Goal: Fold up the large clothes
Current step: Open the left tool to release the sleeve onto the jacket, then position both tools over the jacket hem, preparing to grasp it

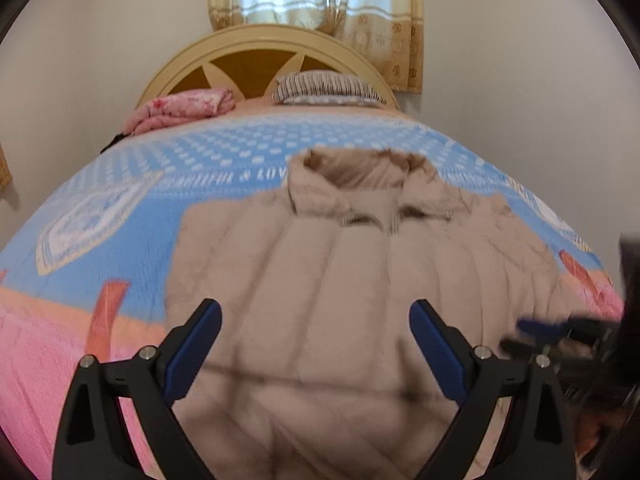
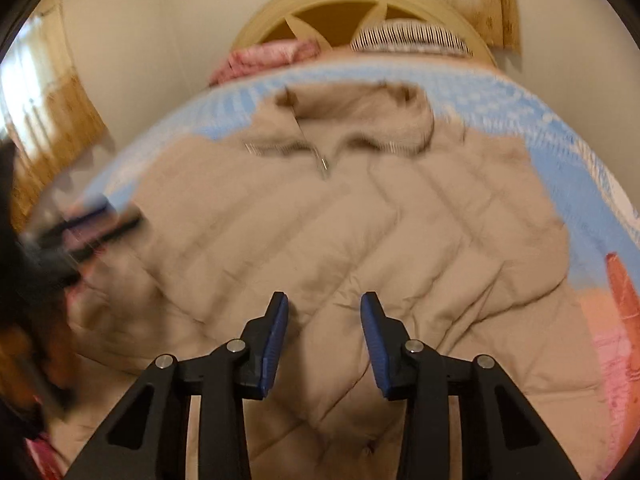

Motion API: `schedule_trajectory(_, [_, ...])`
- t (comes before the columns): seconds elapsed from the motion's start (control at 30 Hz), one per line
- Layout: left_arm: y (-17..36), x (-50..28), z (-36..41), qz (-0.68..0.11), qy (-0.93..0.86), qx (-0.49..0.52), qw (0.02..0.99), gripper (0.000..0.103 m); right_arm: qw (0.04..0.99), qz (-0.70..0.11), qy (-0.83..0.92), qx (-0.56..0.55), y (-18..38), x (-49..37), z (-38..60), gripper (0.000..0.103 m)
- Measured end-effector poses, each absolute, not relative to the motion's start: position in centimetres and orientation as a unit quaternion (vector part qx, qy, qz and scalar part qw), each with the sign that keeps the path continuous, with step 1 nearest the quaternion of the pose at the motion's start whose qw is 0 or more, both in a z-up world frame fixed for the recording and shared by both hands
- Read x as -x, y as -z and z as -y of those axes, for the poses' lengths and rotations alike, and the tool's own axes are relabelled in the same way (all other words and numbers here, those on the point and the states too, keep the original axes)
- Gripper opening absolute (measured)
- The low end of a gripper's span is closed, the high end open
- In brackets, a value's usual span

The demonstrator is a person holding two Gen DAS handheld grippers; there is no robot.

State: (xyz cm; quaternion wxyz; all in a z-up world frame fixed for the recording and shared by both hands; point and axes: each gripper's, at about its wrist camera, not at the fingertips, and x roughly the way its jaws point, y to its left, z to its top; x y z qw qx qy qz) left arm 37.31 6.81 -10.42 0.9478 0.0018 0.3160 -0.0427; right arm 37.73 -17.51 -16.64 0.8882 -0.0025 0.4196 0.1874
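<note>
Beige quilted jacket (image 1: 320,280) lying front-up on the bedspread (image 1: 120,208), hood (image 1: 360,176) at the far end, zipper pull (image 2: 325,166) well ahead of the right jaws; both sleeves appear already turned in over the body, though motion blur leaves this uncertain. Left gripper (image 1: 316,316): jaws spread wide, nothing between them, the jacket's midsection directly beneath and beyond the tips. Right gripper (image 2: 324,308): jaws part-way apart, pinching nothing, quilted fabric below the gap; the pads do not seem to touch the cloth. Each gripper shows blurred at the edge of the other's view.

Step in hand, as judged: reaching for the next fold. To do it well, bring the 2 grippers to matching points on the near hem, 1 at each side; let each jaw take the full padded thickness, not only the outer shell; lift evenly and carry the hem toward the hood, keeping the edge level so the bulky filling does not skew the fold.
</note>
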Motion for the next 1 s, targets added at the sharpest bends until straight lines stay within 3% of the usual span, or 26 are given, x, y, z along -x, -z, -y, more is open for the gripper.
schedule_trajectory(0.07, [9.9,-39.1,-6.5,-0.314,0.047,-0.013,0.948,0.103,0.891,-0.415,-0.184,0.005,17.2,-37.4,17.5,0.039])
schedule_trajectory(0.4, [17.0,-47.5,-8.6,-0.435,-0.022,-0.001,0.900,0.103,0.886,-0.420,-0.193,-0.029,18.6,-37.5,18.4,0.039])
schedule_trajectory(0.63, [19.2,-46.9,-8.9,-0.424,-0.009,0.010,0.906,0.103,0.885,-0.427,-0.186,-0.008,18.1,-37.4,17.8,0.039])
schedule_trajectory(0.87, [19.1,-47.3,-9.0,-0.423,-0.008,0.017,0.906,0.103,0.901,-0.389,-0.189,-0.018,12.7,-38.2,16.2,0.039])
schedule_trajectory(1.0, [19.1,-47.2,-9.2,-0.421,-0.005,0.024,0.907,0.103,0.890,-0.405,-0.209,-0.007,13.7,-40.7,13.3,0.039])
